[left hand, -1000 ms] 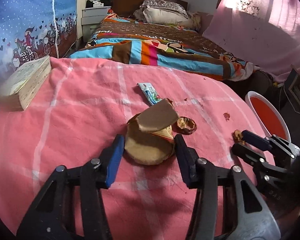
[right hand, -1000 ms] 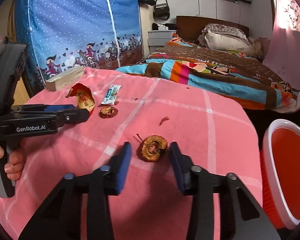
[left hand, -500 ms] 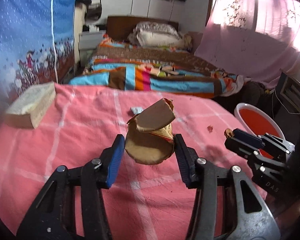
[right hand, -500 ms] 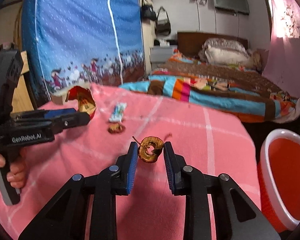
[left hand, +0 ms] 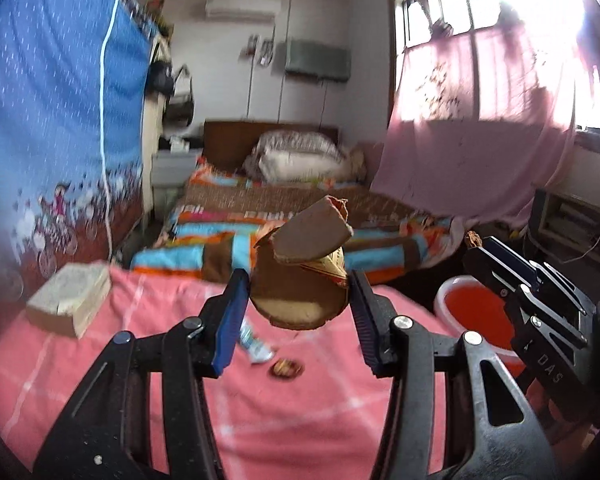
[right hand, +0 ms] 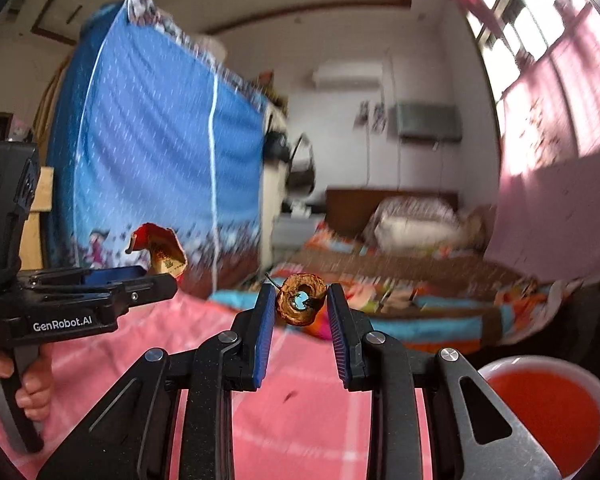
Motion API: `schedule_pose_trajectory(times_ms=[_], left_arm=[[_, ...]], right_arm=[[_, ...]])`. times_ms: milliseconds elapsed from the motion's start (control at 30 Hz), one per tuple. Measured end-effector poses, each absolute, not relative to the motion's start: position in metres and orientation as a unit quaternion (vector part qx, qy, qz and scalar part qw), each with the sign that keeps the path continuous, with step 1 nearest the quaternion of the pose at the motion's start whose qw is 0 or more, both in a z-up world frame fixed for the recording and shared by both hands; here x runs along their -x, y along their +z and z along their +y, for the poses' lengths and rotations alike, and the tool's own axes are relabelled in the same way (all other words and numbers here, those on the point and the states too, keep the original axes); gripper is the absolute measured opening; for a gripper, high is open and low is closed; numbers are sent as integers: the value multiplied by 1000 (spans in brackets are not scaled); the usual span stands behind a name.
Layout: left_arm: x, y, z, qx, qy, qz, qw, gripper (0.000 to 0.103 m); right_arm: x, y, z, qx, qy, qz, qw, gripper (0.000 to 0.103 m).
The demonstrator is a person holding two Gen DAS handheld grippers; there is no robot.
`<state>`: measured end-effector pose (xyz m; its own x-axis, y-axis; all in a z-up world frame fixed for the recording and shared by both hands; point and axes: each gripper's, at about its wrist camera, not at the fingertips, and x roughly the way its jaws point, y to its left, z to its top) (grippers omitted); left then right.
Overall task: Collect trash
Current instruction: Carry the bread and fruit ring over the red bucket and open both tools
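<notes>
My left gripper [left hand: 296, 286] is shut on a crumpled brown paper cup [left hand: 300, 304] with a torn flap, held in the air above the pink tablecloth [left hand: 140, 360]. In the right wrist view the same left gripper [right hand: 168, 280] enters from the left with the cup [right hand: 160, 248] at its tip and a hand on its handle. My right gripper [right hand: 300, 300] is shut on a dried brown fruit ring [right hand: 300, 319], lifted off the cloth. The right gripper [left hand: 480, 248] also shows at the right of the left wrist view, above a red bin [left hand: 476, 308].
A blue-white wrapper [left hand: 254, 344] and a second fruit ring [left hand: 286, 368] lie on the cloth. A thick book [left hand: 70, 300] sits at the table's left. The red bin [right hand: 548, 400] stands below the table's right edge. A bed lies behind the table.
Both grippers have risen off the table and tilted upward with their loads. The right jaws, open around the fruit ring a second ago, closed on it and lifted it.
</notes>
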<state>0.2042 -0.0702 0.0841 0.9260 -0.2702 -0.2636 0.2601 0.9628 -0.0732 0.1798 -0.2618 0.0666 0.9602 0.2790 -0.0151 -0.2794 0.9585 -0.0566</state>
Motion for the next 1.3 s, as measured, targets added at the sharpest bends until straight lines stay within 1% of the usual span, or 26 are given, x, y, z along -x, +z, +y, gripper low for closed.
schedule_pose_trajectory(times_ms=[133, 233, 600, 900, 1133, 1300], left_arm=[[-198, 95, -84, 19, -149, 105, 983, 57], [-197, 100, -95, 15, -159, 94, 983, 57], [-193, 110, -145, 4, -211, 57, 976, 57], [-205, 104, -204, -24, -271, 72, 959, 57], [-214, 93, -246, -39, -315, 103, 943, 58], [-225, 81, -276, -43, -340, 143, 928, 58]], right_arm=[[-169, 76, -277, 28, 107, -42, 993, 24], [-165, 81, -290, 25, 82, -59, 995, 24], [-156, 89, -329, 13, 15, -87, 996, 24], [-155, 80, -378, -12, -47, -60, 997, 24], [-158, 68, -423, -48, -102, -13, 994, 25], [-161, 62, -450, -79, -133, 20, 988, 25]])
